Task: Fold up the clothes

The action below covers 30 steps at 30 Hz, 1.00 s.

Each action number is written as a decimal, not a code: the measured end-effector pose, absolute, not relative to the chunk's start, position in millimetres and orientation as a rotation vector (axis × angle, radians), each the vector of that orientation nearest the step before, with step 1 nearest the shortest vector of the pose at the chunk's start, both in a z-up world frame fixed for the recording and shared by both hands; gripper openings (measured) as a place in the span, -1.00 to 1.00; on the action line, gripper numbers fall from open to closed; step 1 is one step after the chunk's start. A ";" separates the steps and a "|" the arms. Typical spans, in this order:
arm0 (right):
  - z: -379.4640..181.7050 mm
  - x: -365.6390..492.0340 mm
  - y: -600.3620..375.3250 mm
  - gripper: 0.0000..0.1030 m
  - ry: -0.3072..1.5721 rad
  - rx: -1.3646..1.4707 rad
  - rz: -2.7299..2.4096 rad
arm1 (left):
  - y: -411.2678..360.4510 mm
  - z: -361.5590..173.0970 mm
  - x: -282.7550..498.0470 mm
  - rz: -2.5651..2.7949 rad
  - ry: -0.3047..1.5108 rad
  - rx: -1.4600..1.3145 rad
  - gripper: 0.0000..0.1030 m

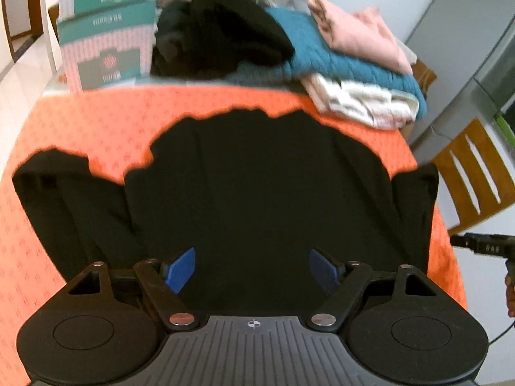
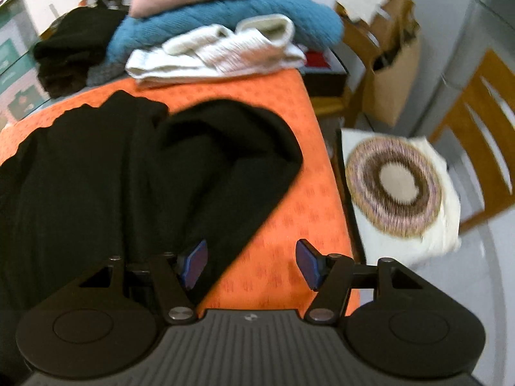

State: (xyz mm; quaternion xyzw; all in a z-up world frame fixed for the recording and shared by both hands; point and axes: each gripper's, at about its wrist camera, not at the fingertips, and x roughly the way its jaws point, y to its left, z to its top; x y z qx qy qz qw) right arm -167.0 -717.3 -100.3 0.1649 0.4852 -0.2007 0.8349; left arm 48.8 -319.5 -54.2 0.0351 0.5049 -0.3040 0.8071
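A black long-sleeved garment (image 1: 257,186) lies spread on the orange tablecloth (image 1: 96,122), sleeves out to both sides. My left gripper (image 1: 252,268) hovers open over the garment's near part, nothing between its blue pads. In the right wrist view the same black garment (image 2: 96,167) fills the left, its right sleeve (image 2: 231,160) bent back on the orange tablecloth (image 2: 289,218). My right gripper (image 2: 251,263) is open above the sleeve's near edge and bare cloth. Part of the right gripper's handle shows at the left wrist view's right edge.
A pile of clothes sits at the table's far end: a teal knit (image 1: 338,61), a pink garment (image 1: 360,32), a cream one (image 1: 360,99), a black heap (image 1: 219,38). Pink-and-teal boxes (image 1: 106,32) stand far left. A cushioned wooden chair (image 2: 399,186) stands right of the table.
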 end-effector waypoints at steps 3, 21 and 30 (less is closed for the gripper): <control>-112.0 -180.7 -715.3 0.30 1.026 0.401 -0.444 | -318.9 -71.0 35.6 -0.657 1.102 0.084 0.56; -148.8 -151.8 -690.8 0.07 1.002 0.480 -0.444 | -313.7 -130.1 4.3 -0.605 1.168 0.172 0.58; -143.2 -134.6 -670.4 -0.94 1.019 0.299 -0.418 | -322.1 -132.9 1.1 -0.620 1.158 0.222 0.71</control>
